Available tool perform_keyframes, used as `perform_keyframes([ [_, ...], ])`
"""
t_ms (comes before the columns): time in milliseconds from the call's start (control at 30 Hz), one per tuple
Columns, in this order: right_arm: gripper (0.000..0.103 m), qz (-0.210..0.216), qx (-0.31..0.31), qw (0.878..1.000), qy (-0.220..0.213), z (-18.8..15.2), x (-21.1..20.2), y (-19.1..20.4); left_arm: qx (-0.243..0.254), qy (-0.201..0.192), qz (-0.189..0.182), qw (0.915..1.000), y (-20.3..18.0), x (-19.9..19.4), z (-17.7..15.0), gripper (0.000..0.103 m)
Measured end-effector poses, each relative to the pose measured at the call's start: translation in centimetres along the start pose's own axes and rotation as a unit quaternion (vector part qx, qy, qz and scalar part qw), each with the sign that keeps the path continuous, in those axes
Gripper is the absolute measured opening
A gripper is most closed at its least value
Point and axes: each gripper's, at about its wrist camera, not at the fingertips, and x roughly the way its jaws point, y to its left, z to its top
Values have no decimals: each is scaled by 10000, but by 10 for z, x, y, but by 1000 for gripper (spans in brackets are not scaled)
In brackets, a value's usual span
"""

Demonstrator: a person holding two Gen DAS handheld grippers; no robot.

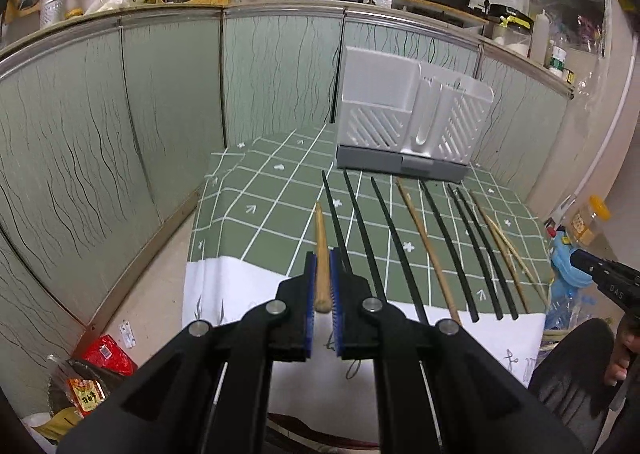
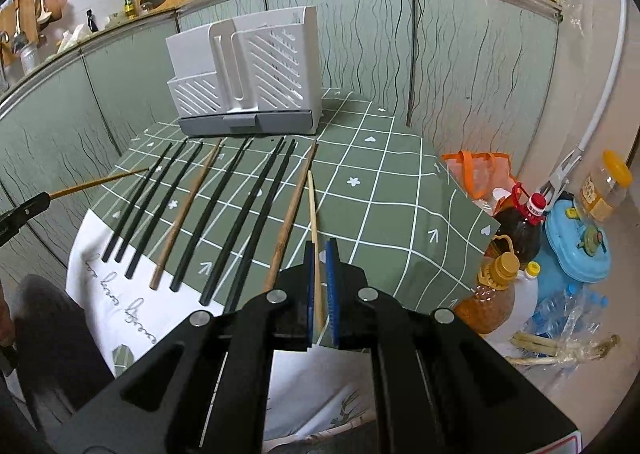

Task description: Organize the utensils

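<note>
I'm holding a thick wooden chopstick [image 1: 322, 254] clamped tight between the blue pads of my left gripper [image 1: 323, 282], its tip pointing out over the green checked cloth [image 1: 272, 189], and my right gripper [image 2: 319, 286] is pinching a thin pale bamboo chopstick [image 2: 313, 221] the same way, jaws nearly shut on it. Both sticks are looking clear of the table, so I'm judging this as the first pair just coming off the row. The white slotted utensil holder [image 1: 408, 109] is standing at the far end of the cloth, and as far as I can see nothing is sitting in it yet; the row of black chopsticks [image 1: 384, 238] and brown ones is lying side by side in front of it, so nearly all the sorting is waiting. The left view is showing me the stove and pans above; only the right view is showing the oil bottles [image 2: 516, 221] and orange bag [image 2: 480, 169] on the floor beside the table.
</note>
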Motion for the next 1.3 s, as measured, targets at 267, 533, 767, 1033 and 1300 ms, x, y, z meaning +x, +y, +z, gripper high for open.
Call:
perform_keyframes([
  [267,8,-66,-70,9998,149,8,5,-2,-13,-73,0,10000,3,-10,15,8],
  [533,22,37,-210,9982,567,-23,39,-4,-20,42,-87,10000,5,0,5,8],
  [767,23,28,-372,9963,776,-29,54,2,-26,258,-106,9996,4,18,-7,8],
  [1033,17,-195,-451,9954,819,-33,64,6,22,413,-143,9990,0,33,-17,8],
  [1300,5,-41,-260,9975,656,-31,59,2,60,396,-142,9991,-5,35,-18,8],
])
